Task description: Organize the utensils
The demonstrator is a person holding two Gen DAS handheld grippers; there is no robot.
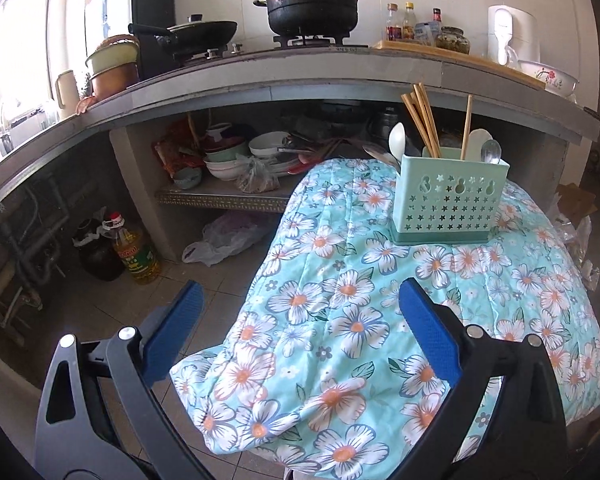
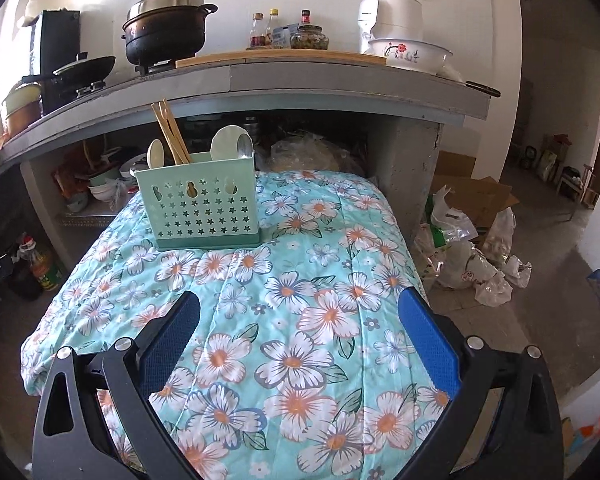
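Utensils (image 1: 428, 128) stand in a green holder (image 1: 448, 200) at the far end of the floral cloth (image 1: 340, 320), below the counter (image 1: 300, 80). Chopsticks (image 2: 170, 132) lean left, spoons (image 2: 236, 144) beside them. Left gripper (image 1: 300, 312) and right gripper (image 2: 300, 316) both gape wide, empty, over the cloth.

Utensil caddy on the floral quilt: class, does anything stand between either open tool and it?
Nothing visible does. Only bare floral quilt lies between the right tool, the left tool and the utensil caddy.
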